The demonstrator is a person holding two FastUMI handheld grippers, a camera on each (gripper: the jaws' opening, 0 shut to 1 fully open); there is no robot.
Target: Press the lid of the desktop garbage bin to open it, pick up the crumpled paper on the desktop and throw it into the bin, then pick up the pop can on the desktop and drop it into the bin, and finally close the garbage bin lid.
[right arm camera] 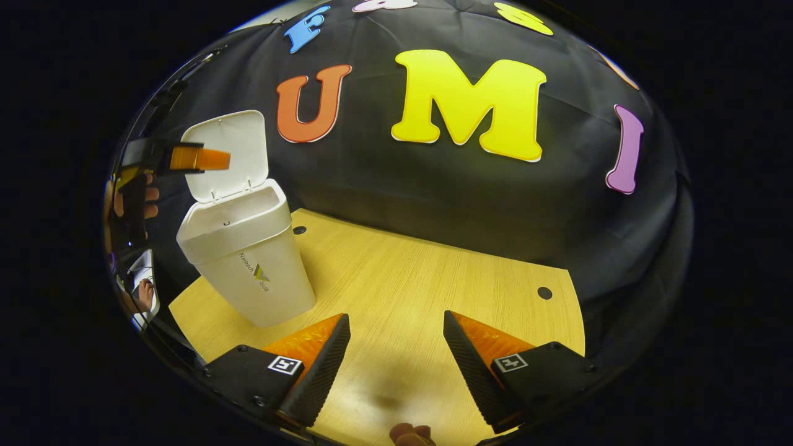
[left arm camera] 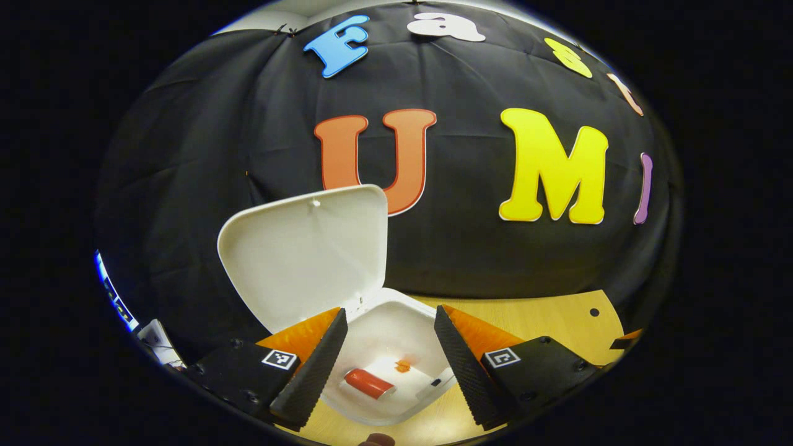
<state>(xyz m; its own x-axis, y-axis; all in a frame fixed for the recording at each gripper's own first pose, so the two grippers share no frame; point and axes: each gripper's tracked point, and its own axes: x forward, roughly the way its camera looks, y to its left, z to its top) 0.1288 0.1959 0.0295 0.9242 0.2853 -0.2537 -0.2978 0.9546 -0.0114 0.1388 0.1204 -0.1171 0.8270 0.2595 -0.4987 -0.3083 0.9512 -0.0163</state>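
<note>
The white desktop bin (right arm camera: 248, 266) stands at the table's left with its lid (right arm camera: 226, 152) tipped up and back. In the left gripper view I look down into the bin (left arm camera: 396, 337); a red pop can (left arm camera: 369, 383) lies at the bottom beside a pale wad that may be the paper (left arm camera: 427, 378). My left gripper (left arm camera: 390, 365) hovers open right over the bin's mouth, its lid (left arm camera: 303, 254) standing behind. From the right gripper view that left gripper (right arm camera: 198, 158) shows above the bin, held by a hand (right arm camera: 139, 201). My right gripper (right arm camera: 396, 365) is open over bare table, holding nothing.
The wooden table (right arm camera: 421, 285) runs right of the bin, with small round holes (right arm camera: 544, 292) near its far edge. Black cloth closes off the back. A person's foot and some items on the floor (right arm camera: 144, 288) show at the far left.
</note>
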